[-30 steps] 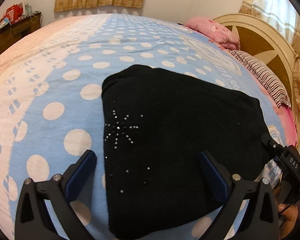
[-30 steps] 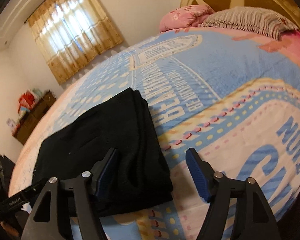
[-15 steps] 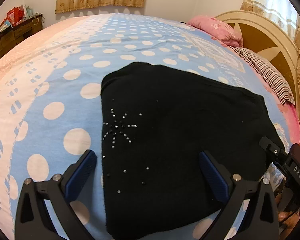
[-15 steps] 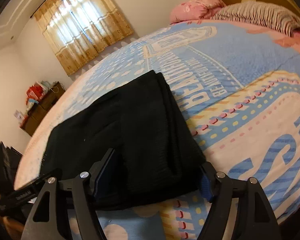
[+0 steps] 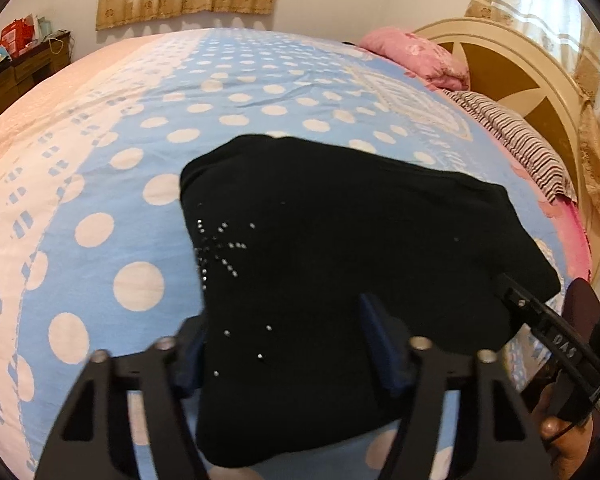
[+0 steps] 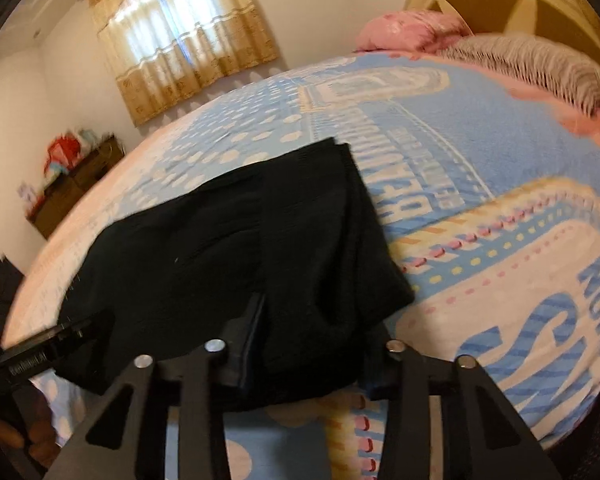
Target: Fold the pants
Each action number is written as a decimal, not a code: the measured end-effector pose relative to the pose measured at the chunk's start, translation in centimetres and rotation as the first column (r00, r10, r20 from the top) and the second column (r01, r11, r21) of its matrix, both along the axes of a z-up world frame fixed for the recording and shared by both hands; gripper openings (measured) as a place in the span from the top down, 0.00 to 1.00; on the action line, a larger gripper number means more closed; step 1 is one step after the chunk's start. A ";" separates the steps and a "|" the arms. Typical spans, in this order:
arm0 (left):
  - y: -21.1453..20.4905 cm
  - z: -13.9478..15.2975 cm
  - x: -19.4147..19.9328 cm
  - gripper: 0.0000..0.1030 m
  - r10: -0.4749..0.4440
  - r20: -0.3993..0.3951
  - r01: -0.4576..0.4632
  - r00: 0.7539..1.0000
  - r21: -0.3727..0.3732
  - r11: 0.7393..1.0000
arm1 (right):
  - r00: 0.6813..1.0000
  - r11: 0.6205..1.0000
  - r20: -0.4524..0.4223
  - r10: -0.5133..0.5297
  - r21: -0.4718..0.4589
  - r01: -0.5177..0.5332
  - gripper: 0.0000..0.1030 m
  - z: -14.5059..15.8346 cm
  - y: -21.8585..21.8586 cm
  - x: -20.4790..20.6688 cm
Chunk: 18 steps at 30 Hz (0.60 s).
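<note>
The black pants lie folded in a thick stack on the bed, with a rhinestone star near their left edge; they also show in the right wrist view. My left gripper straddles the near left end of the stack, jaws partly closed around the cloth. My right gripper straddles the near right end, jaws partly closed around the layered edge. Neither pair of fingers has met.
The bed has a blue dotted cover with a lettered white part. A pink pillow, a striped pillow and a headboard lie at the far right. A wooden dresser stands at the far left.
Both grippers have moved forward onto the near ends of the stack. The jaws of both have narrowed around the cloth. The pants have stayed flat on the bed.
</note>
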State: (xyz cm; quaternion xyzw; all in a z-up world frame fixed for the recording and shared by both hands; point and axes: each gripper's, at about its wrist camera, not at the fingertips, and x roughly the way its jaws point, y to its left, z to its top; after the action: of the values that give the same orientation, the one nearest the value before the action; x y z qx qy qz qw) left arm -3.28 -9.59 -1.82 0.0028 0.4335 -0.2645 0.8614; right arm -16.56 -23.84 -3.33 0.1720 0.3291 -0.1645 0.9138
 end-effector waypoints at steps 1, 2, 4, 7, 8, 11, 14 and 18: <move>0.1 0.1 0.0 0.62 -0.019 -0.013 0.018 1.000 -0.029 0.999 | 1.000 1.000 -0.008 0.004 -0.025 -0.004 0.69 0.2 0.5 0.1; 0.2 0.2 -0.1 0.65 -0.018 -0.019 0.017 1.000 -0.044 0.999 | 1.000 0.999 -0.009 0.008 -0.036 -0.009 0.71 0.4 0.8 0.0; 0.7 0.6 0.0 0.73 -0.011 -0.017 0.010 1.000 -0.064 0.998 | 1.000 0.999 0.005 0.008 -0.040 -0.008 0.73 0.9 1.2 -0.2; 1.1 0.8 -0.1 0.74 -0.012 -0.013 0.011 1.000 -0.078 0.997 | 1.000 0.996 0.024 0.017 -0.089 -0.015 0.74 2.0 2.3 -0.5; 1.1 0.9 -0.2 0.75 -0.012 -0.004 0.012 1.000 -0.077 0.997 | 0.999 0.993 0.031 0.024 -0.114 -0.020 0.74 2.5 2.9 -0.6; 1.2 1.6 -0.5 0.75 -0.011 0.043 0.014 0.999 -0.061 0.998 | 0.998 0.987 0.051 0.044 -0.159 -0.035 0.74 3.7 4.3 -0.8; 1.9 2.4 -0.5 0.75 0.010 0.086 -0.005 0.996 -0.052 0.999 | 0.995 0.979 0.069 0.073 -0.197 -0.058 0.74 4.5 5.9 -0.6; 3.3 3.1 0.1 0.75 0.048 0.116 -0.043 0.992 -0.049 0.998 | 0.988 0.969 0.088 0.123 -0.225 -0.101 0.74 5.5 7.9 0.7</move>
State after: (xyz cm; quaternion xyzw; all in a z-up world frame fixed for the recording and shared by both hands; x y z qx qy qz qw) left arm -3.14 -6.25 1.28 -0.0115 0.3760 -0.2542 0.8910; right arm -15.88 -15.96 2.15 0.0589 0.2713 -0.1392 0.9506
